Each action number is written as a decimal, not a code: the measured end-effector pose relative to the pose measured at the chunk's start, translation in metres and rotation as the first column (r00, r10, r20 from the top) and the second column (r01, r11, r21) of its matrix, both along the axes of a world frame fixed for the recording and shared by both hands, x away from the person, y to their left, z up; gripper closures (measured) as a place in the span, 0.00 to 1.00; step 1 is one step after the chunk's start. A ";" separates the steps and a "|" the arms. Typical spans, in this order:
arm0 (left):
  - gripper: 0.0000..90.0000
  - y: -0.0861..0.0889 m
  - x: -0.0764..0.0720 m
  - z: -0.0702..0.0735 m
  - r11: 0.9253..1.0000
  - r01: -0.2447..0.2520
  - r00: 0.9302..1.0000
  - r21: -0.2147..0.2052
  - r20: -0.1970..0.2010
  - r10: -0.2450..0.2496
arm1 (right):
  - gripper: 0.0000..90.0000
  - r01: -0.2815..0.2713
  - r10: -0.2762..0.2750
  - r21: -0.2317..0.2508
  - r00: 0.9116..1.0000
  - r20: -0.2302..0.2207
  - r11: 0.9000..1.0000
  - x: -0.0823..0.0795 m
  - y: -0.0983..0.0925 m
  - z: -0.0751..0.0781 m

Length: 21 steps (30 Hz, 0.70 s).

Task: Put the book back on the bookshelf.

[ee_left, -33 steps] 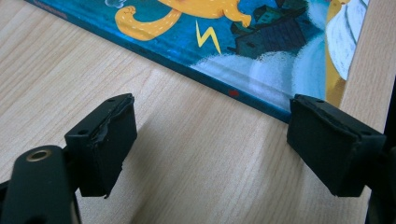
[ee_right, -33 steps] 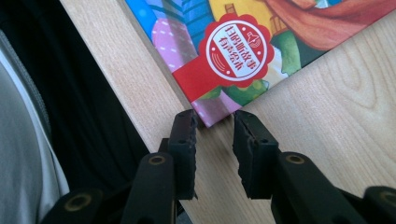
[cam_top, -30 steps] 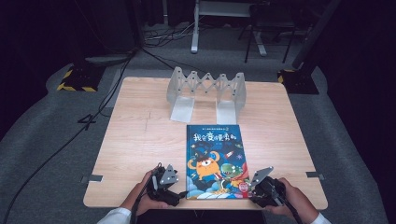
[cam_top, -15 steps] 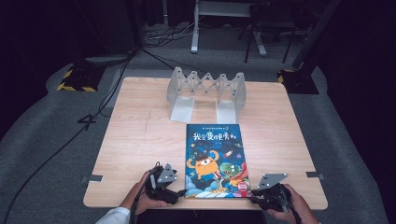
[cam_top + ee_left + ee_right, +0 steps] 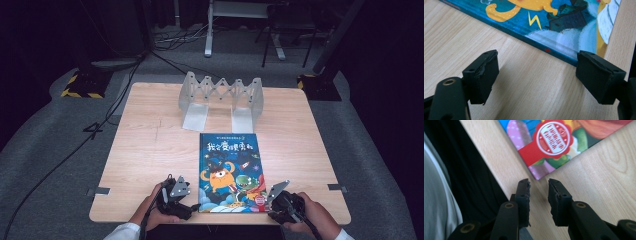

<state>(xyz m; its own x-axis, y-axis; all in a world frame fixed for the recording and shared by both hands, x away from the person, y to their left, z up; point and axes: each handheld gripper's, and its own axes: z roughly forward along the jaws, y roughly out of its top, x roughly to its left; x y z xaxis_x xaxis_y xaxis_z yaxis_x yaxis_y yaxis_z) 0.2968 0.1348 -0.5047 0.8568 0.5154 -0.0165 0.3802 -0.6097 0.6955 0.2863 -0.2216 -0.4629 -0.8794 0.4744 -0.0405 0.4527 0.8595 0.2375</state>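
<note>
Two grippers sit at the near edge of my table, one on each side of the picture book [image 5: 230,170]. The book lies flat on the wooden table [image 5: 150,145], cover up, right of the middle, its near edge close to the table's near edge and its far edge just short of the grey folding book rack [image 5: 222,95] that stands at the far middle.

My left gripper [image 5: 192,206] rests just beside the book's near left corner, held in my left hand [image 5: 155,212]. In the left gripper view its jaws stand wide apart with bare wood between them; the book's blue edge [image 5: 529,37] runs across just beyond the tips, and the right-hand pad sits near that corner of the cover. I cannot tell whether that pad touches the book. Nothing is gripped.

My right gripper [image 5: 271,196] is just beside the book's near right corner, in my right hand [image 5: 312,217]. In the right gripper view its jaws are nearly together, only a narrow gap left, and nothing lies between the pads. The corner of the cover with the red round seal [image 5: 554,138] lies just ahead of the tips, apart from them. To the left in that view the table edge drops away into dark, with a pale sleeve [image 5: 436,195] alongside.
</note>
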 end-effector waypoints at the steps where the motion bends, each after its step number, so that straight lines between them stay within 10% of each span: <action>1: 0.21 -0.001 0.000 0.000 1.000 0.005 1.000 0.004 0.002 -0.005 | 0.80 -0.003 0.002 -0.006 1.000 -0.005 1.000 0.001 0.001 0.000; 6: 0.21 -0.002 -0.001 0.000 1.000 0.002 1.000 0.004 -0.003 -0.002 | 0.86 -0.002 0.002 -0.012 1.000 -0.029 1.000 0.008 0.003 0.001; 14: 0.21 0.002 0.003 0.000 0.999 -0.018 1.000 -0.026 -0.022 0.018 | 0.86 -0.014 -0.002 0.174 0.996 0.094 0.985 -0.005 -0.015 -0.007; 16: 0.21 0.005 0.004 0.000 0.999 -0.029 0.999 -0.028 -0.026 0.028 | 0.86 -0.007 -0.030 0.303 0.993 0.116 0.953 -0.007 -0.022 -0.015; 18: 0.21 0.005 0.004 0.000 0.999 -0.030 0.999 -0.025 -0.024 0.029 | 0.82 -0.005 -0.036 0.326 0.992 0.120 0.945 -0.007 -0.023 -0.016; 21: 0.20 0.004 0.003 0.000 0.999 -0.045 0.999 -0.002 -0.007 0.045 | 0.65 -0.003 -0.059 0.480 0.992 0.114 0.877 -0.006 -0.030 -0.017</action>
<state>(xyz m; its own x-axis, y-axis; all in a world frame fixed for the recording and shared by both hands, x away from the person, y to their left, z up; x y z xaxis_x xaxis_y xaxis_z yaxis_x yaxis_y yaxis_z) 0.3001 0.1392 -0.5045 0.8329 0.5530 -0.0232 0.4114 -0.5904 0.6944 0.2803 -0.2513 -0.4797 -0.8685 0.4870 0.0920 0.4155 0.6142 0.6710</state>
